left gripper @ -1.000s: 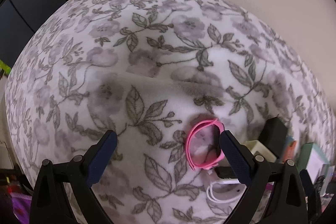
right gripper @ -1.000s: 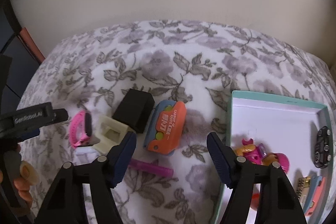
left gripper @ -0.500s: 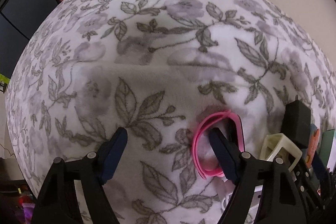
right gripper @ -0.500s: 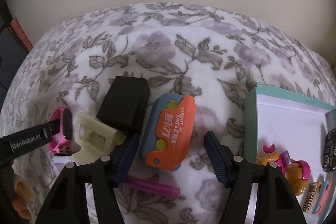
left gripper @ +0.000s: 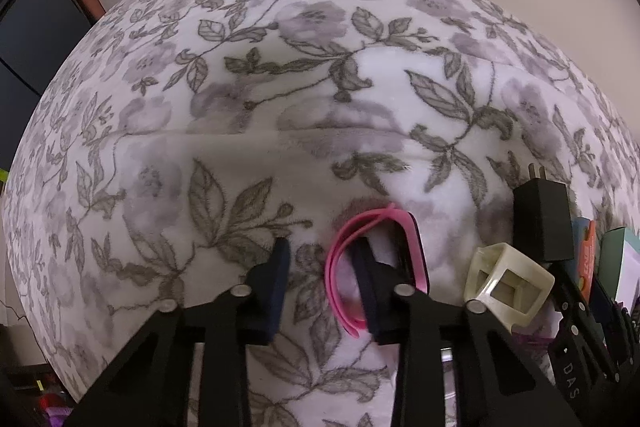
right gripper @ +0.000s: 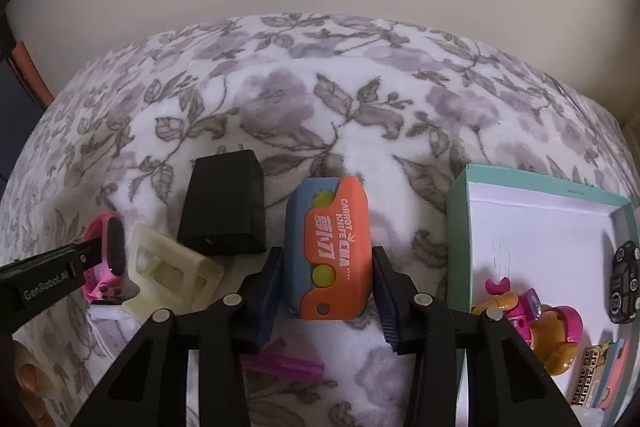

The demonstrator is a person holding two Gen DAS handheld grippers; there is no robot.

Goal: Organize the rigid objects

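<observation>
A soft, fuzzy blanket printed with grey leaves and mauve flowers covers the whole surface, and the orange-and-blue carrot knife toy lying on it serves as the reference for the rest. The toy is a smooth, rounded plastic block with white lettering and two yellow-green dots. Left of it stands a matte black charger, boxy, with metal prongs at its far end; further left lies a cream plastic buckle-like frame with rectangular openings, and beyond that a pink wristband, a glossy loop with a dark face. Right of the toy sits a shallow teal-rimmed box with a white inside, holding a pink-and-tan figure and a small black car. Near the toy's close end a translucent magenta stick lies flat. The right gripper tilts steeply down with its dark ribbed pads on either side of the toy, jaws closing, narrow gaps remaining at each pad. The left gripper also points steeply down, jaws closing, one finger threaded inside the wristband loop and the other outside on the blanket, the near strap between them but not yet pinched.
</observation>
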